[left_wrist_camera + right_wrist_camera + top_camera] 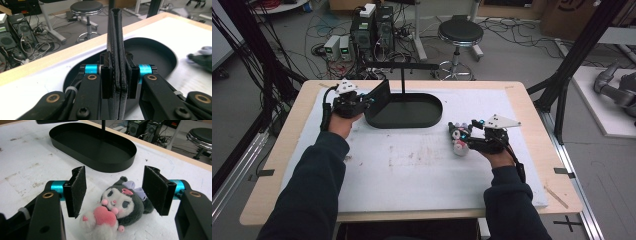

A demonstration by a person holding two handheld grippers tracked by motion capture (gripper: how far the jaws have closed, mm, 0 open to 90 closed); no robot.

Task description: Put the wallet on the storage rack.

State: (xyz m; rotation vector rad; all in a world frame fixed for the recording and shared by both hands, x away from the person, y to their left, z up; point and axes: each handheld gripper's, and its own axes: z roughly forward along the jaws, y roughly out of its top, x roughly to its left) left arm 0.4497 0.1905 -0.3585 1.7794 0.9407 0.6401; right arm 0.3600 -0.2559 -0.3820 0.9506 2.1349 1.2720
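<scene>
Left gripper (119,80) fingers (107,75) pinch a black wallet (117,50) upright by its lower edge, above the near rim of the black tray (412,112), probably to set it inside. Right gripper (115,192) fingers (77,191) are spread on either side of a plush toy (120,207), not touching; the toy lies on the tabletop (422,165) just short of the tray, likely lined up for a grab.

Soft, even overhead room light, no hard shadows. The white table mat (422,165) looks bright, nearly washed out toward the right in the left gripper view. All pictures are grainy and slightly soft; the black tray (95,147) swallows detail, and the distant floor blurs.
</scene>
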